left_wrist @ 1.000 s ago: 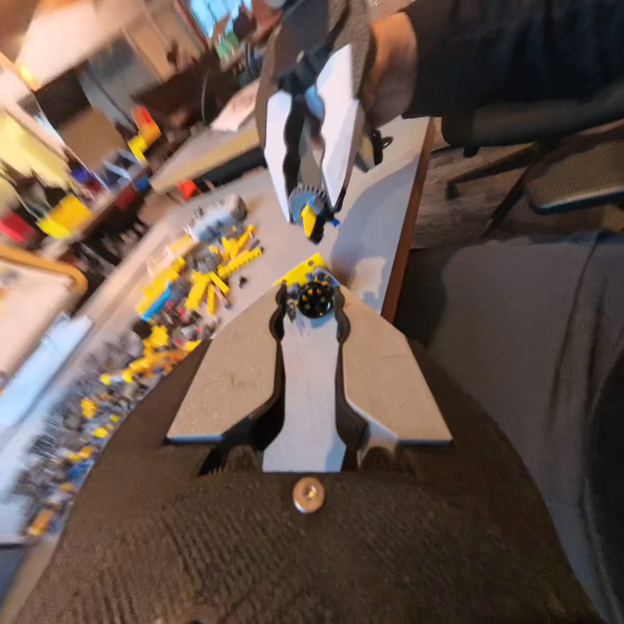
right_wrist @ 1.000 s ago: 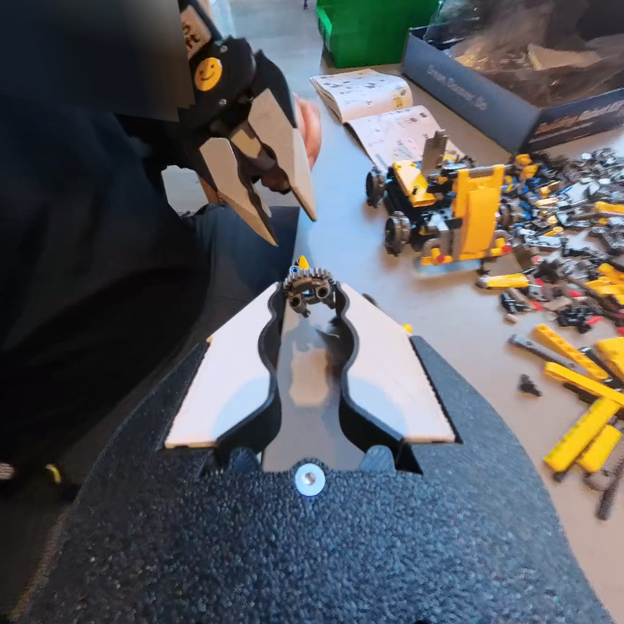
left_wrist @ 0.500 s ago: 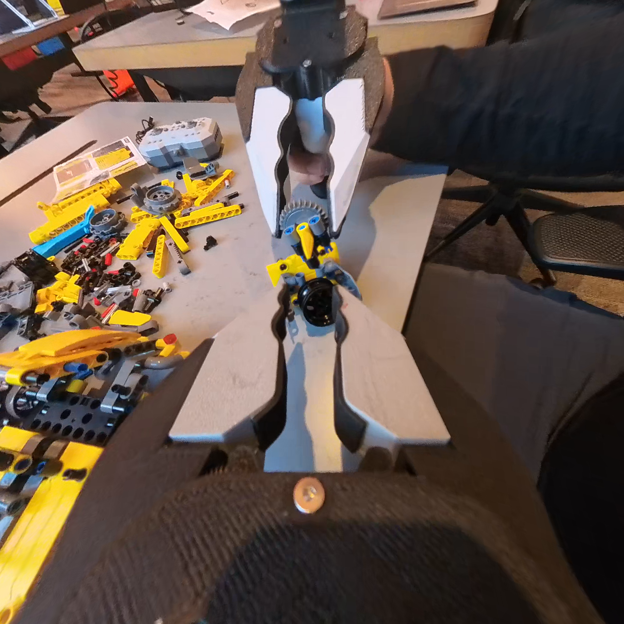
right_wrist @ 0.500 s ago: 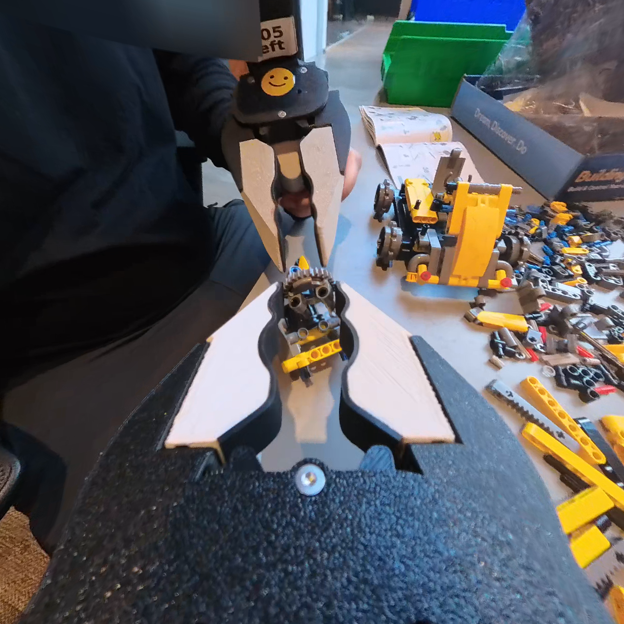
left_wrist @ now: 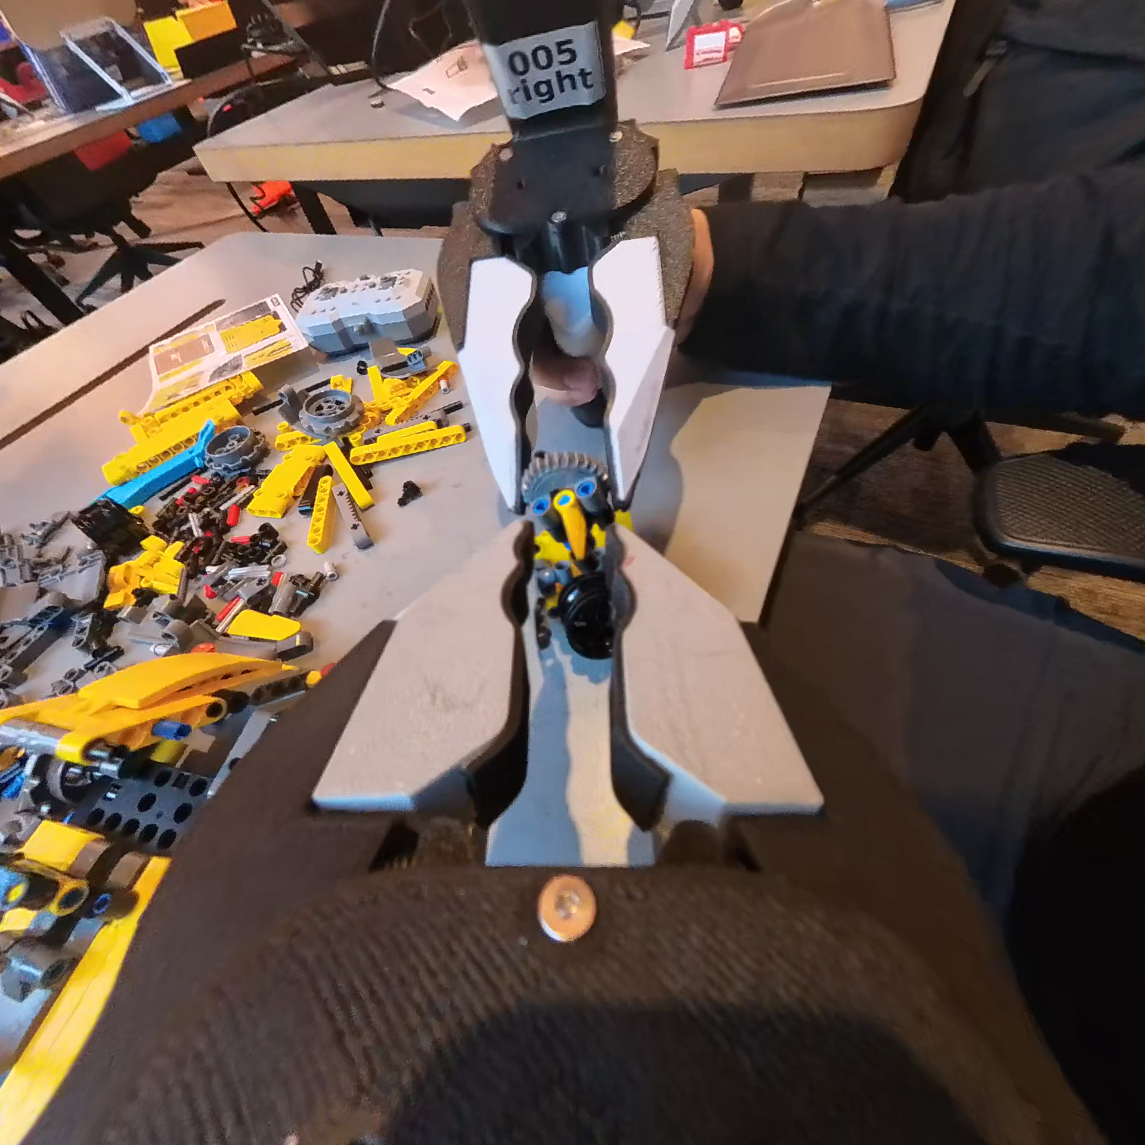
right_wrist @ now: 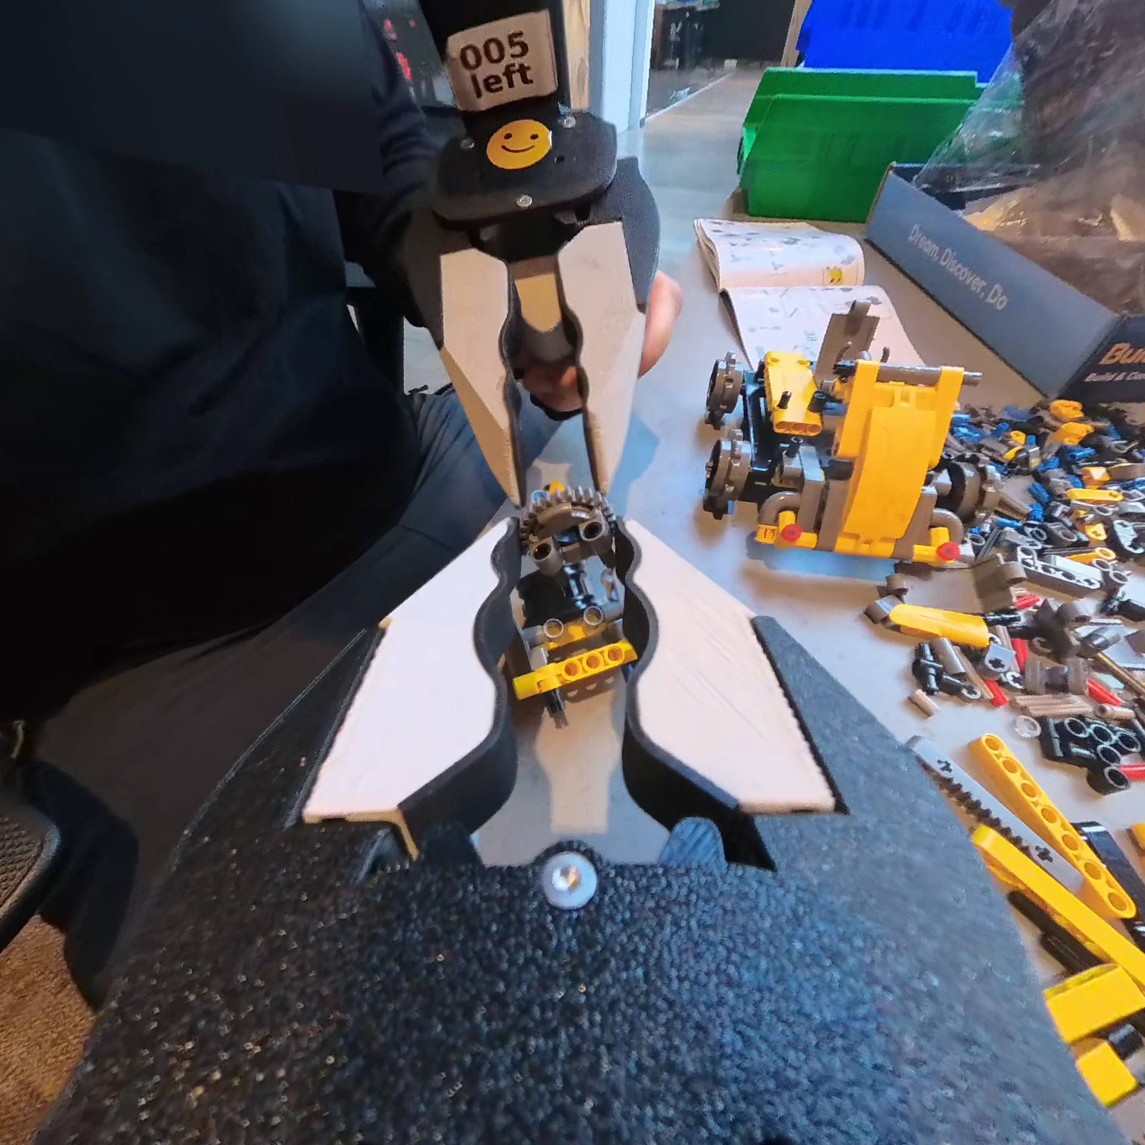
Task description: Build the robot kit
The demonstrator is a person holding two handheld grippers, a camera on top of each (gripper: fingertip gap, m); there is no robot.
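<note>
Left tongs (left_wrist: 567, 545): closed down on the small brick assembly (left_wrist: 573, 557), gripping it at the end with the black round hub (left_wrist: 587, 613).

Right tongs (right_wrist: 567, 526): narrowed onto the same assembly, its fingertips clamping the dark grey toothed gear (right_wrist: 567, 514). Seen from the left wrist view, the right tongs (left_wrist: 567, 489) point straight toward the left pair, tip to tip, nearly touching.

Assembly: held between both tongs above the near edge of the bench (left_wrist: 731, 471). Long axis runs along the line joining the two tongs: gear at the right-tongs end, hub at the left-tongs end. Neither side is nearer; both have hold. Small, of yellow, grey and black parts, with a yellow holed beam (right_wrist: 576, 666), two blue pin ends and a yellow peg beside the gear.

Surroundings: loose yellow, black and grey pieces (left_wrist: 260, 514) spread over the bench; a part-built yellow vehicle (right_wrist: 855, 465); an open instruction booklet (right_wrist: 787, 272); a grey box-shaped unit (left_wrist: 368, 310); green bins (right_wrist: 849, 142) beyond.
</note>
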